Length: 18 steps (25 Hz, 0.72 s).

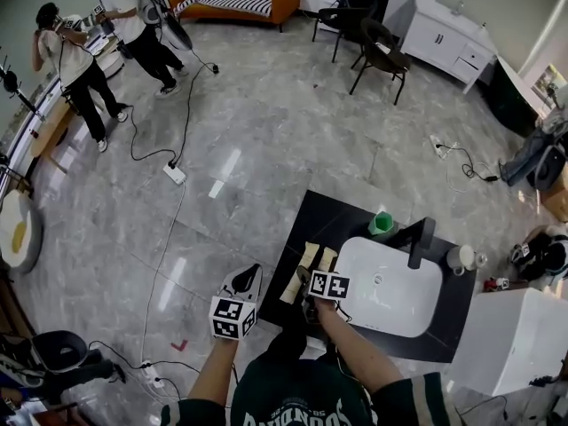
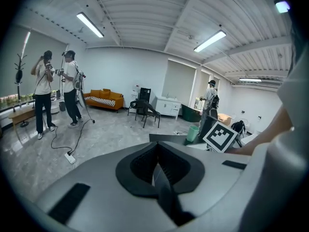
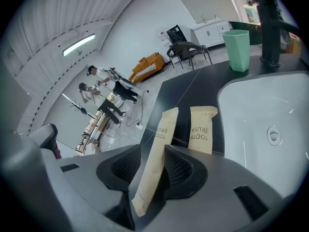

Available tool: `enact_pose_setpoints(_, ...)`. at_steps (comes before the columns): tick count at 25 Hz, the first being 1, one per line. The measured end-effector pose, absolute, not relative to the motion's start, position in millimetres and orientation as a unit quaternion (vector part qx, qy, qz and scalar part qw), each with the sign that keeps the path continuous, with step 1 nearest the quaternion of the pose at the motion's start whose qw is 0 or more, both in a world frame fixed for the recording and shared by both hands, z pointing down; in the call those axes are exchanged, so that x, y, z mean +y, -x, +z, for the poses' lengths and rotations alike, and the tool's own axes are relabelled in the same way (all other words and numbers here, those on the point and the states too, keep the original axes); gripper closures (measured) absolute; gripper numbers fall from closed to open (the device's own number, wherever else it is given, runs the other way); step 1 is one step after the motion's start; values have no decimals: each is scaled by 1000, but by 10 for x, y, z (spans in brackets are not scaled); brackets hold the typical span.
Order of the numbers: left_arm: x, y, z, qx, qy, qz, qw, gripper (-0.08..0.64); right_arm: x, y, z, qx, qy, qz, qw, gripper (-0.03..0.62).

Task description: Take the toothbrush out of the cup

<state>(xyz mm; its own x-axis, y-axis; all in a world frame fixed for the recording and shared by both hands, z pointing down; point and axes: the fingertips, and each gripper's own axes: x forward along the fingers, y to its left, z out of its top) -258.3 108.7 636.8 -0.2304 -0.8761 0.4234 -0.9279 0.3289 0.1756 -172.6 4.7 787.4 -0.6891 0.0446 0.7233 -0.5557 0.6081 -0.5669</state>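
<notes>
Two tan paper packets printed "TOOTH BRUSH" lie side by side on the black counter (image 1: 312, 213), left of the white sink (image 1: 353, 257). The left packet (image 3: 158, 149) (image 1: 302, 269) runs back between the jaws of my right gripper (image 3: 152, 151) (image 1: 311, 293). Those jaws stand apart, with a gap showing beside the packet. The other packet (image 3: 201, 129) (image 1: 327, 257) lies free. A green cup (image 3: 239, 50) (image 1: 382, 224) stands upright at the counter's far edge, with nothing showing in it. My left gripper (image 2: 157, 170) (image 1: 249, 279) hangs shut and empty off the counter's left side.
A black faucet (image 1: 420, 242) (image 3: 268, 28) stands behind the sink, and a white mug (image 1: 461, 257) sits to its right. Two people (image 1: 98, 47) stand far off at the left, with a cable and power strip (image 1: 175, 173) on the floor. Dark chairs (image 1: 377, 50) are at the back.
</notes>
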Motion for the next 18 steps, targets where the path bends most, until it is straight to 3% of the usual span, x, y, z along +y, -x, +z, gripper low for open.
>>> enact_pose_setpoints(6, 861, 2439, 6330, -767, -600, 60, 222, 549, -41, 1602, 7723, -828, -153, 424, 335, 440)
enact_pose_setpoints(18, 82, 1823, 6167, -712, -669, 67, 203, 548, -515, 964, 7204, -871, -177, 364, 279, 520)
